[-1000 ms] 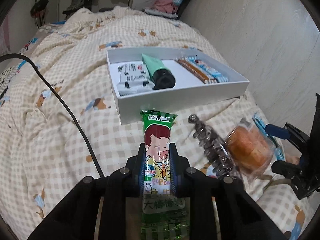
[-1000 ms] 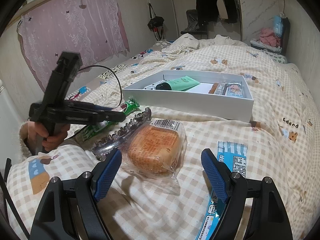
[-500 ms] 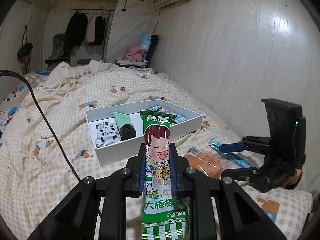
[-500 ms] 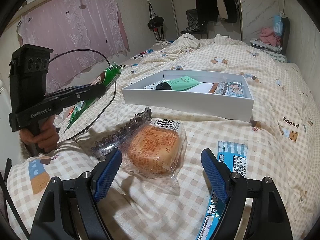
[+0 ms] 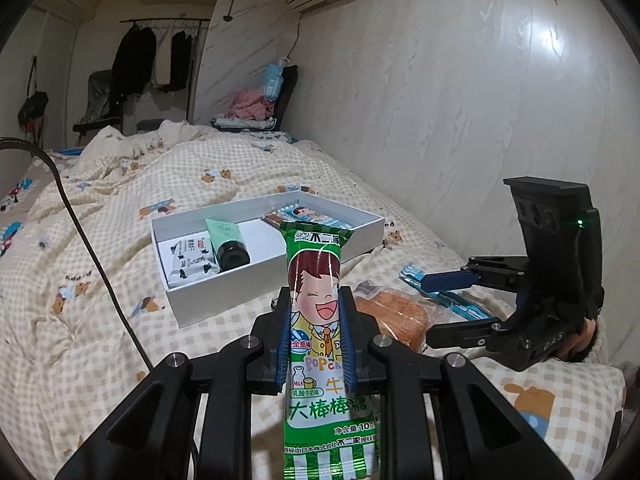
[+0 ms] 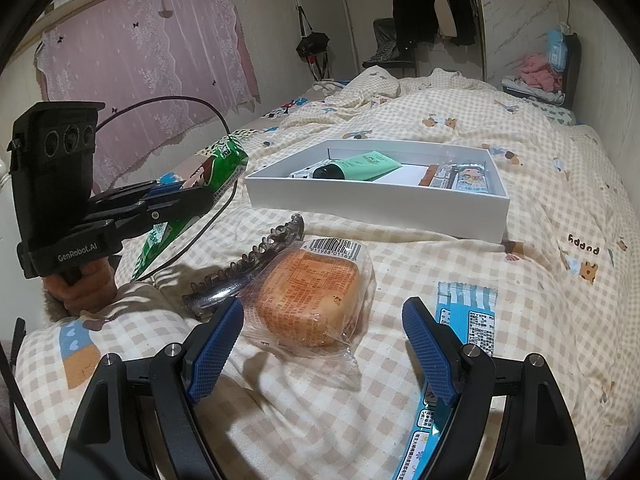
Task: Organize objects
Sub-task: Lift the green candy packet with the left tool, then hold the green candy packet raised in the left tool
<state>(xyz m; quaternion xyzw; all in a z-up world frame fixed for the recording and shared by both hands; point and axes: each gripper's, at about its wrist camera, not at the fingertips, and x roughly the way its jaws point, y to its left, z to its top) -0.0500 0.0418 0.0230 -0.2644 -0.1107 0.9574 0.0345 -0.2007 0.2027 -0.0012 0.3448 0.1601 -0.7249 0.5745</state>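
My left gripper (image 5: 315, 300) is shut on a green candy-stick packet (image 5: 320, 280) with a cartoon face, held up above the bed; in the right wrist view that packet (image 6: 218, 164) sticks out of the left gripper (image 6: 176, 196) at the left. The white box (image 5: 280, 258) (image 6: 372, 200) lies ahead on the quilt, holding a green tube (image 6: 362, 166), a black-and-white packet (image 5: 188, 258) and snack bars (image 6: 460, 178). My right gripper (image 6: 322, 320) stands open around a wrapped bread bun (image 6: 308, 296), pads apart from it.
A silvery serrated hair clip (image 6: 248, 264) lies left of the bun. A blue snack packet (image 6: 468, 320) lies under my right finger. A black cable (image 5: 92, 248) trails across the checked quilt. The wall (image 5: 460, 120) runs along the bed's right side.
My left gripper has lifted the green packet off the quilt and tilted upward, so more of the room and wall shows. The right gripper has stayed still over the bun.
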